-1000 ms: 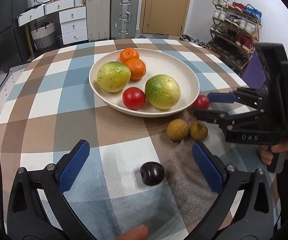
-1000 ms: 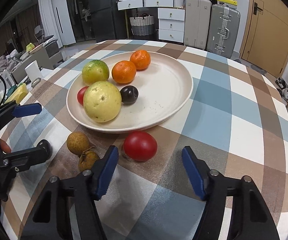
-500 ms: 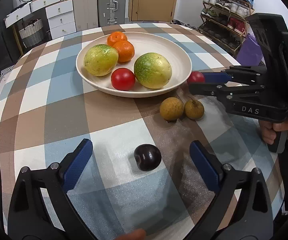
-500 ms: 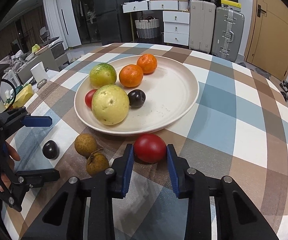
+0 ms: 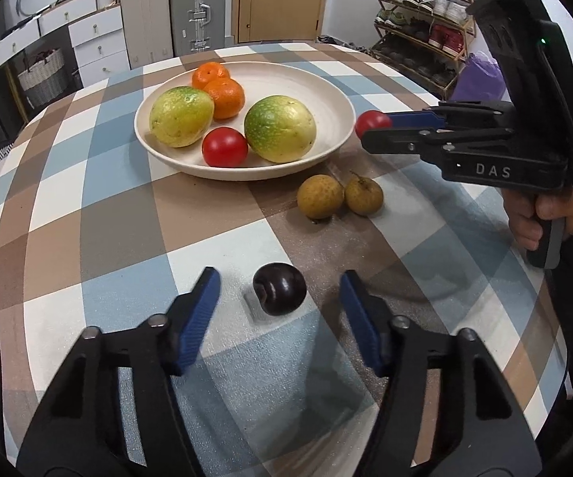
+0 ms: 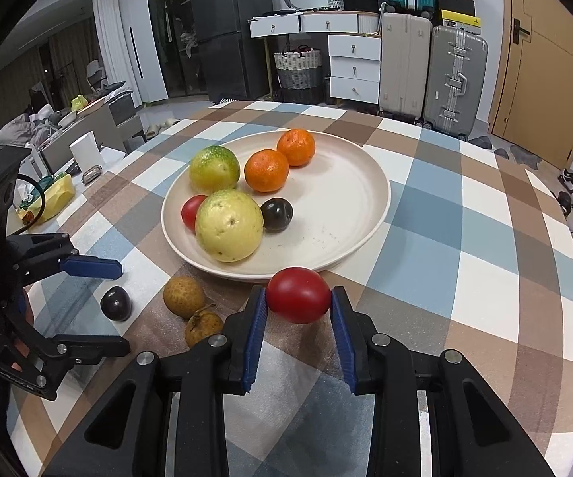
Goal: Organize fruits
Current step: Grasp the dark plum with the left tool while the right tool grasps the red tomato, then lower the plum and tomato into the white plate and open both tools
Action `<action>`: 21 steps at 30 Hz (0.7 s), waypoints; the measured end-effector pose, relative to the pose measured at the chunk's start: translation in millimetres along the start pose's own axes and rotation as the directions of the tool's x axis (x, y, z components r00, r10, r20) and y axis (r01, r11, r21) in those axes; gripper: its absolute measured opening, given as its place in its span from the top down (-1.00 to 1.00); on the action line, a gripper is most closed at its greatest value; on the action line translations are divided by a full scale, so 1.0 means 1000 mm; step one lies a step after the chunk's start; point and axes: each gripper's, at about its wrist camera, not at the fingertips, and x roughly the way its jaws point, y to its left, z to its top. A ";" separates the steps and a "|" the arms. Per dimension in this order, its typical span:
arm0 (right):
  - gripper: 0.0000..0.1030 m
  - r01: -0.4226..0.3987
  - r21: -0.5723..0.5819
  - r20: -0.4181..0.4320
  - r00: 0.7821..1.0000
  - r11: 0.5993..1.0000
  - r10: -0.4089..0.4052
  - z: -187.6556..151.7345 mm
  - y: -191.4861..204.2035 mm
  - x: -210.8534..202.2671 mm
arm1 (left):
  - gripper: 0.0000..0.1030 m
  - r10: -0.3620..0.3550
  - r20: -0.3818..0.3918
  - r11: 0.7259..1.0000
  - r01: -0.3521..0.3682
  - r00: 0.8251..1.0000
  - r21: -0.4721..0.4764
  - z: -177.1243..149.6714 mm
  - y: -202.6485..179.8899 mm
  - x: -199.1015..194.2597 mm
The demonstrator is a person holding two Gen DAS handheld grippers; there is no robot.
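We see a cream plate [image 6: 366, 214] on a checked table [image 6: 485, 238], already holding two oranges, two green-yellow fruits, a red tomato and a dark plum. Our right gripper [image 6: 298, 310] has its jaws pressed against a red tomato [image 6: 298, 295], just outside the plate's near rim. Our left gripper [image 5: 280, 298] is spread wide around a dark plum [image 5: 279, 288] (not touching it), well short of the plate. Two brown fruits [image 5: 338, 195] lie beside the plate, still to go.
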 end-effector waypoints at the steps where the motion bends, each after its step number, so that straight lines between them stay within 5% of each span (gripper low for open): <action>1: 0.35 -0.002 0.001 0.002 1.000 1.000 0.002 0.000 0.000 0.000 | 0.05 -0.003 0.002 1.000 0.002 1.000 0.005 -0.001 -0.001 -0.001; 6: 0.35 -0.015 -0.002 0.017 1.000 1.000 0.015 0.000 0.000 -0.003 | 0.56 -0.017 0.010 1.000 0.017 1.000 -0.008 -0.001 0.002 -0.003; 21: 0.35 -0.034 -0.001 0.081 0.996 0.999 0.034 0.003 0.002 -0.015 | 0.56 -0.011 0.124 0.993 0.026 0.992 -0.118 0.009 0.021 -0.018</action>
